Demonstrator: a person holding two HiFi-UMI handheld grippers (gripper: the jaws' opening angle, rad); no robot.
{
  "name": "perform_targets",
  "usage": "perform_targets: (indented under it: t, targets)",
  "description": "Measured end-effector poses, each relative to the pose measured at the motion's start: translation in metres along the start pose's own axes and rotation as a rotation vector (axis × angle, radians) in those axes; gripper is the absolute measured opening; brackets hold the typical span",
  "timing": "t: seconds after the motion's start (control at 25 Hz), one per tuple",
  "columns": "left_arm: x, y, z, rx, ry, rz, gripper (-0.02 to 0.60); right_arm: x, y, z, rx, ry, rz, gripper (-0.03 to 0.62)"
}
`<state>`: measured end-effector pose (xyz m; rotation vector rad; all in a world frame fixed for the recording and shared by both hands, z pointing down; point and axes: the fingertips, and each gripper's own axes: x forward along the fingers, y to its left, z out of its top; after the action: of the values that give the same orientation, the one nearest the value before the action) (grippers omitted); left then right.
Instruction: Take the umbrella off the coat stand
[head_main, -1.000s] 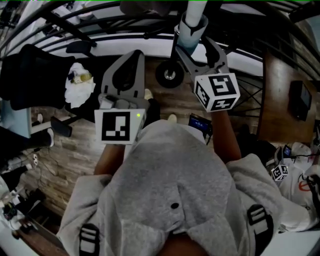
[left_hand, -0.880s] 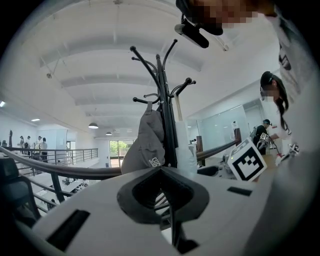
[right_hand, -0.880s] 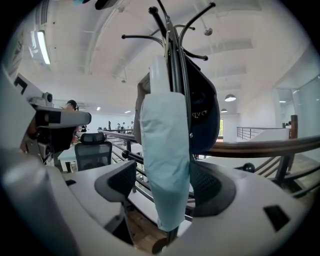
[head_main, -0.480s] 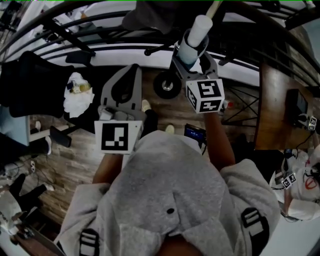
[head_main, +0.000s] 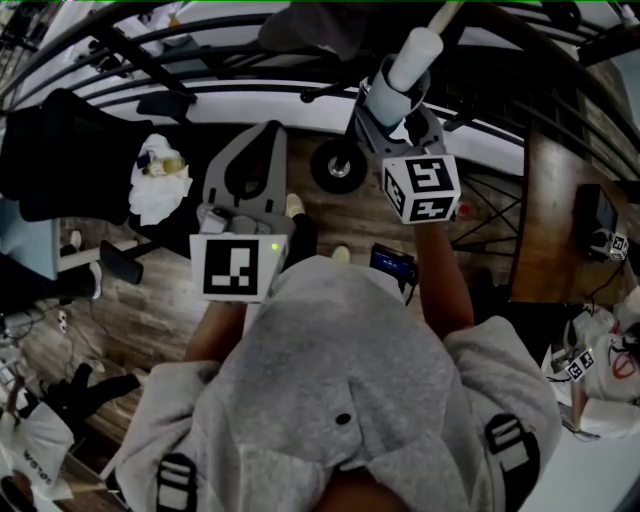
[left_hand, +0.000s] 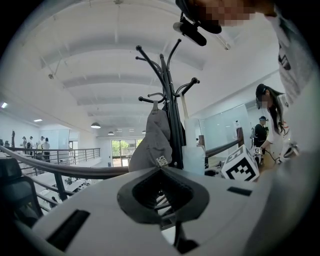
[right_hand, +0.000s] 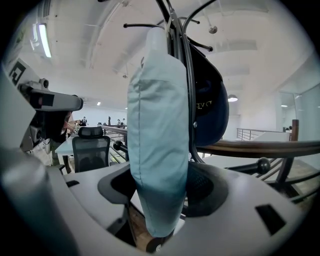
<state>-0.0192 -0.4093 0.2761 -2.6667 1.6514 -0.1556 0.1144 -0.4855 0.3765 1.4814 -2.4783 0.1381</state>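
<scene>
Right fingers (right_hand: 207, 190), which we have just been closing, straddle the pale blue umbrella (right_hand: 157, 150) hanging on the coat stand (left_hand: 172, 115) without squeezing it; our left fingers (left_hand: 100, 210) sit together, empty.

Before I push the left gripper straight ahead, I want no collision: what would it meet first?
Probably the grey cap hanging on the coat stand, dead ahead of the left gripper; how far off is unclear.

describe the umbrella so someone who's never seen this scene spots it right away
Find the tall black coat stand with curved hooks. Hanging down along its pole is the umbrella, folded inside a pale blue fabric sleeve. Its neighbours on the hooks are a navy cap and a grey cap; the umbrella is the only long, light-coloured tube.
</scene>
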Motion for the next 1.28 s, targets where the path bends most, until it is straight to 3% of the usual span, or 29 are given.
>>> perform_targets:
  t: [0.36, 1.28]
  targets:
    - [-0.010, -0.002, 0.002, 0.001, -0.011, 0.001, 0.011, -0.011, 0.002, 0.008, -0.015, -0.016, -0.014, 0.275]
    - [-0.013, -0.022, 0.021, 0.027, -0.058, 0.004, 0.011, -0.056, -0.026, 0.108, 0.036, -0.200, 0.010, 0.275]
